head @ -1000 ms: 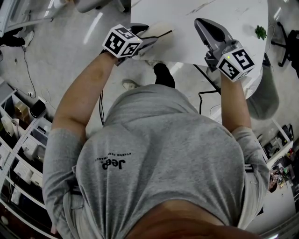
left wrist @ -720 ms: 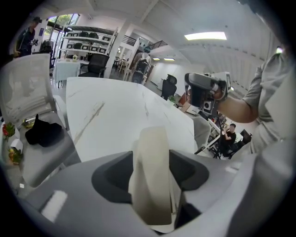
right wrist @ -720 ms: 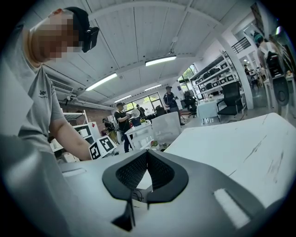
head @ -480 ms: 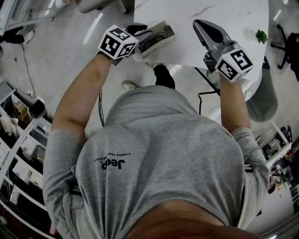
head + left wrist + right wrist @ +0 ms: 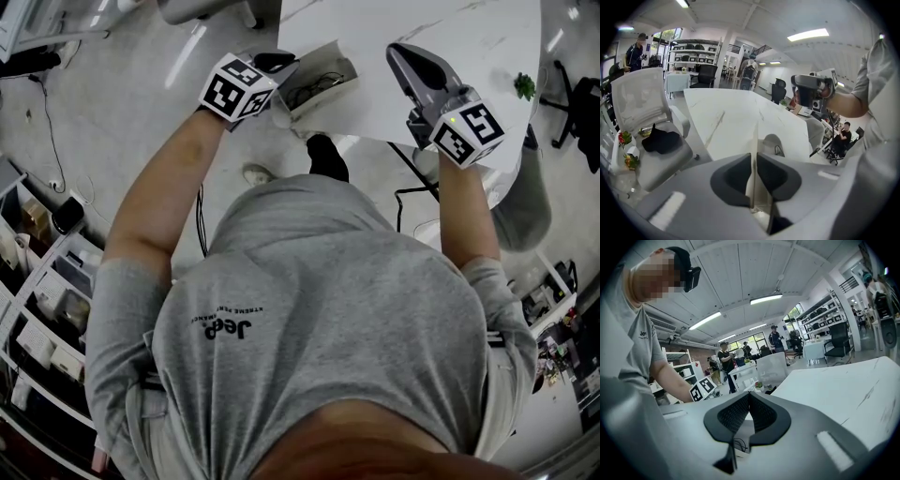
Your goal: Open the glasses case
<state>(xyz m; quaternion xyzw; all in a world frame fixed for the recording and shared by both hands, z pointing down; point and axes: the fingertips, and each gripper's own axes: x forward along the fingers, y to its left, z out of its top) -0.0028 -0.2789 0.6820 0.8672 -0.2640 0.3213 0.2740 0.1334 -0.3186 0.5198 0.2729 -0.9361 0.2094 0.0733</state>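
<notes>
Cream glasses case (image 5: 319, 81) lies open at the near edge of the white table (image 5: 441, 28). Its thin lid (image 5: 754, 140) stands edge-on between the 2 jaws of the left gripper (image 5: 753, 161), which have just been closing and pinch it. The right gripper (image 5: 749, 399) hangs near the case, jaws pressed together on nothing

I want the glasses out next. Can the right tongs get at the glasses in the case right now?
Probably yes. The case lies open, its lid pinched by the left tongs, which have just been closing on it. Bare table lies between the right tongs and the glasses; those tongs are shut, though.
</notes>
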